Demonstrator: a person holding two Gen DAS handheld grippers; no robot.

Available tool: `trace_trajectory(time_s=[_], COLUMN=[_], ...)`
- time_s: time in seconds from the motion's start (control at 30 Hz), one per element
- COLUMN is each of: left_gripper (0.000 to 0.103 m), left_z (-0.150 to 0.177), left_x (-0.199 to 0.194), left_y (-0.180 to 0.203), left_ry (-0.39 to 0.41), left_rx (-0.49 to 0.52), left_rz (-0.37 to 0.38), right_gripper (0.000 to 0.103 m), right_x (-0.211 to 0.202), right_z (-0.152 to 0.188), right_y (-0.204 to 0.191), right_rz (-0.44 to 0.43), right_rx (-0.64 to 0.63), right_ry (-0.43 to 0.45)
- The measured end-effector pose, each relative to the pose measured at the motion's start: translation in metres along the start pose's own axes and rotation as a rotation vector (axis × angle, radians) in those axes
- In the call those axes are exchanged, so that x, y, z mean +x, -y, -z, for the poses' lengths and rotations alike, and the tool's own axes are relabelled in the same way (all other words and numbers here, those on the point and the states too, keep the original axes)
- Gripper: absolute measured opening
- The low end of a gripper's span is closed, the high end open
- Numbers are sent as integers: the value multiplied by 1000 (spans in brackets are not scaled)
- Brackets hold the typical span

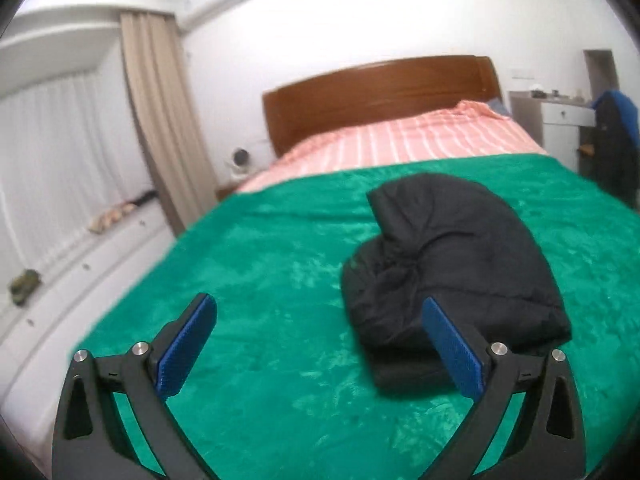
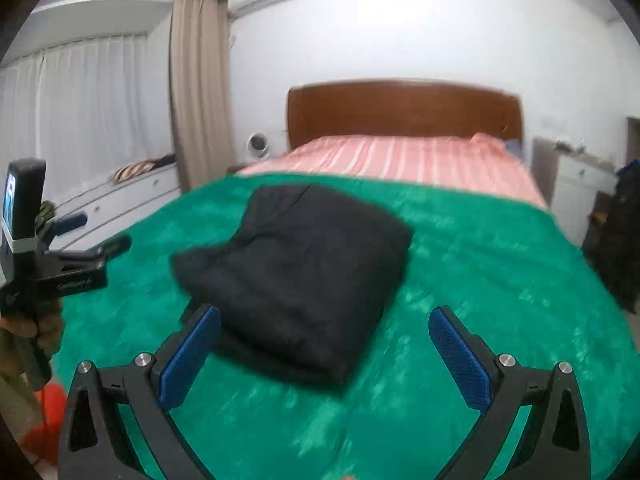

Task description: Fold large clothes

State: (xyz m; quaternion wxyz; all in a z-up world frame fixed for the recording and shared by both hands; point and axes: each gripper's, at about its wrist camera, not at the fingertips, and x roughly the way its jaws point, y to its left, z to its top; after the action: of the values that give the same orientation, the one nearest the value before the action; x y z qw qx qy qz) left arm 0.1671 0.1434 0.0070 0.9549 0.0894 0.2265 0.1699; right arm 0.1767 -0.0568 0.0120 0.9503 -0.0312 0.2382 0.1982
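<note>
A black padded garment lies folded into a thick bundle on the green blanket. In the right wrist view the same garment sits in the middle of the blanket. My left gripper hangs open above the blanket, left of and short of the bundle, nothing between its blue pads. My right gripper is also open, held above the near edge of the bundle, its blue pads apart from the cloth. The left gripper shows at the left edge of the right wrist view, held in a hand.
The bed has a pink striped sheet and a wooden headboard at the far end. A white low cabinet and curtains run along the left. A white nightstand and hanging dark clothes stand at the right.
</note>
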Motion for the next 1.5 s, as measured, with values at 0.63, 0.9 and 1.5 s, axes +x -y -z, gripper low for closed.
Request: trace_trajectory(time_s=[0.63,0.9,1.5], left_gripper=[103,103,103], left_z=[26,52,51], left_x=[-74,-92,-107], left_y=[33,44,53], left_ry=[-141,-236,-223], left_rx=[-115,-97,-68], left_rz=[173,235,225], right_gripper=[103,103,103], right_x=[-57,-73,-86], right_z=[42,59,59], right_y=[-11,-26,-45], right_rz=[80,167,217], right_rx=[49,49,0], right_ry=[-112,-205,-245])
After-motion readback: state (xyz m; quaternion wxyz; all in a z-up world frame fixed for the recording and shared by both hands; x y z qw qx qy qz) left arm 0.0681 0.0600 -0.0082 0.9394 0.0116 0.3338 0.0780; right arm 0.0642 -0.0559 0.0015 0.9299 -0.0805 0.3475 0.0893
